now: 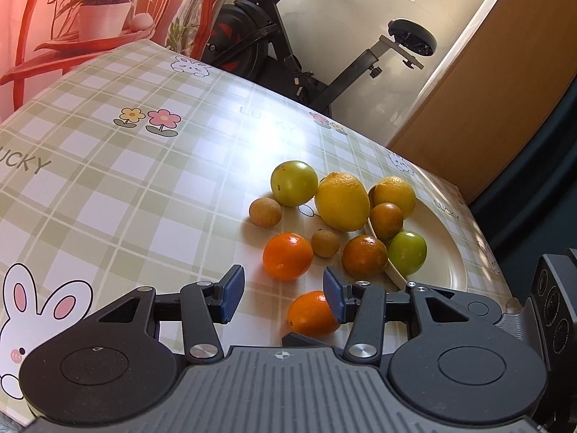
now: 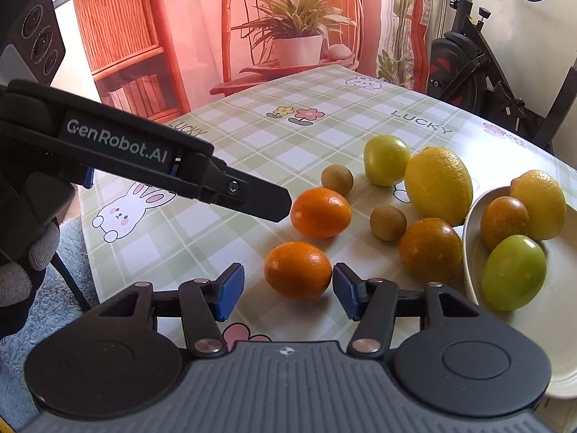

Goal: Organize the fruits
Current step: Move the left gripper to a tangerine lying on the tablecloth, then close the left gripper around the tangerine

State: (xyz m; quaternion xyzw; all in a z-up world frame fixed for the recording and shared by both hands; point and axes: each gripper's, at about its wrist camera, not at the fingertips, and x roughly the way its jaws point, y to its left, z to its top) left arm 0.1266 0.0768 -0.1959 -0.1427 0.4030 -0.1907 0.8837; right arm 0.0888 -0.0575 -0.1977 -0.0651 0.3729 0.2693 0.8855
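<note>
Straddling an orange on the table, the right gripper stands spread, pads not touching it. Left gripper also spread, empty. Plate right of both.

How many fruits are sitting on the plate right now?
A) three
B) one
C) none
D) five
A: on the plate sit just three fruits, a yellow lemon, a dark orange and a green fruit; all the others lie on the tablecloth.
</note>
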